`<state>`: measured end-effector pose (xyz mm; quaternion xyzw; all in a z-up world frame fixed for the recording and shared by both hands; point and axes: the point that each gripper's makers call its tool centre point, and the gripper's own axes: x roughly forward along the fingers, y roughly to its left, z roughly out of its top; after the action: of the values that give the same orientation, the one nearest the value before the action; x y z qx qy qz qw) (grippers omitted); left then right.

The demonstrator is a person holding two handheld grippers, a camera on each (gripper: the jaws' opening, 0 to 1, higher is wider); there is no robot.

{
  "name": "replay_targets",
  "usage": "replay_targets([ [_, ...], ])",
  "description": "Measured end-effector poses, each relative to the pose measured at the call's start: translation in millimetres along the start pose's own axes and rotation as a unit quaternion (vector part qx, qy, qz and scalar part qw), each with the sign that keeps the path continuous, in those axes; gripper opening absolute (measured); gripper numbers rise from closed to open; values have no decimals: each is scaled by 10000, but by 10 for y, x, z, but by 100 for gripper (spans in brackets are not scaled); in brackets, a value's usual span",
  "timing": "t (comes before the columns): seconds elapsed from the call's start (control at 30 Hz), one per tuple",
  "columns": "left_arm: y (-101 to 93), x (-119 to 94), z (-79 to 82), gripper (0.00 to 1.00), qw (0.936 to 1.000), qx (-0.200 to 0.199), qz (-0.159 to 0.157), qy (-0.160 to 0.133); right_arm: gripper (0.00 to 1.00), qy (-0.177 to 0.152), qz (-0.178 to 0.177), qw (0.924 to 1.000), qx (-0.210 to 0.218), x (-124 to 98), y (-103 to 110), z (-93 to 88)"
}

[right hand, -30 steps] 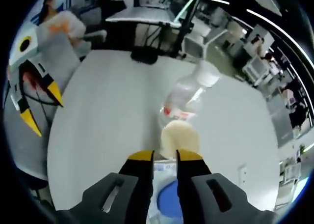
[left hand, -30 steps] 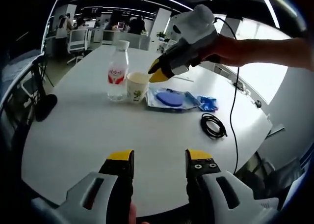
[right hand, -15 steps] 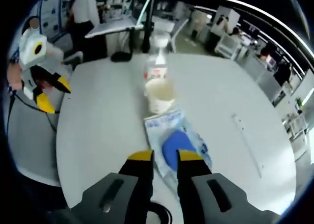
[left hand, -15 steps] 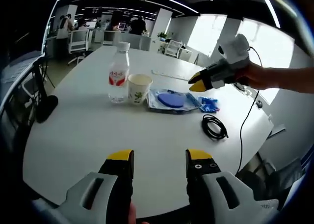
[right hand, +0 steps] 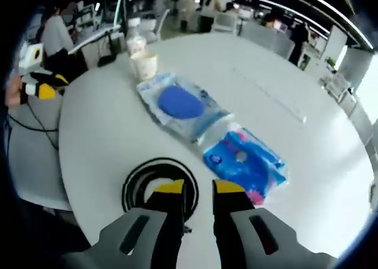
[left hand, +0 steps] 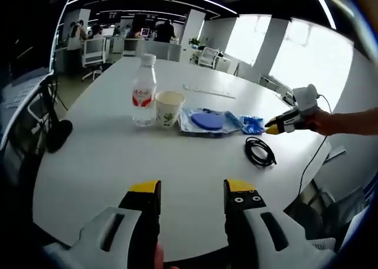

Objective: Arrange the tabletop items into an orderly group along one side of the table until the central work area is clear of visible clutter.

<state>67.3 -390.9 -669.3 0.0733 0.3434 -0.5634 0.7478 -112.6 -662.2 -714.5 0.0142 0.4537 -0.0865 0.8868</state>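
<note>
Black coiled cable (right hand: 155, 183) now lies under the retreated right hand-held gripper (right hand: 194, 187).

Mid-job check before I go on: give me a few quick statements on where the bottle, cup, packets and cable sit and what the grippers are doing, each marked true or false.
1. The paper cup stands upright right beside the water bottle. True.
2. The coiled black cable lies inside the cup. False: it lies flat on the white table, near the right gripper.
3. The right gripper grips the blue packet. False: it holds nothing; the packet lies on the table beyond its tips.
4. The left gripper is open and empty. True.
5. The clear packet with the blue disc lies between the cup and the blue packet. True.
</note>
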Motion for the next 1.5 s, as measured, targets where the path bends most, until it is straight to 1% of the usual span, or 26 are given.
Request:
replay_targets([
  [0.1, 8, -17, 7, 42, 10000, 2, 25, 7, 15, 14, -11, 9996, 285, 1, -7, -142],
  [0.23, 14, -37, 7, 42, 10000, 10, 48, 17, 15, -39, -12, 9985, 543, 23, 33, -206],
  [0.37, 28, -61, -9, 42, 10000, 23, 83, 46, 14, -102, 27, 9968, 793, 65, 80, -227],
  [0.57, 59, -116, -21, 42, 9998, 34, 151, 80, 15, -91, 116, 9959, 896, 153, 169, -257],
  [0.8, 71, -152, 27, 42, 9998, 46, 198, 40, 14, 7, 144, 9956, 926, 215, 191, -325],
  [0.93, 52, -175, 89, 42, 9998, 100, 192, 4, 13, 2, 139, 9949, 999, 237, 194, -335],
  [1.07, 74, -177, 116, 42, 9997, 96, 216, -22, 8, 136, 54, 9954, 949, 269, 179, -390],
  [1.13, 73, -190, 121, 42, 9997, 78, 230, -33, 7, 58, 87, 9935, 1130, 273, 188, -373],
  [1.3, 70, -204, 87, 42, 9996, 29, 262, -32, 4, 17, 41, 9928, 1197, 281, 188, -347],
  [1.5, 61, -204, 65, 42, 9997, 3, 256, -23, 3, -31, 58, 9927, 1205, 296, 203, -246],
])
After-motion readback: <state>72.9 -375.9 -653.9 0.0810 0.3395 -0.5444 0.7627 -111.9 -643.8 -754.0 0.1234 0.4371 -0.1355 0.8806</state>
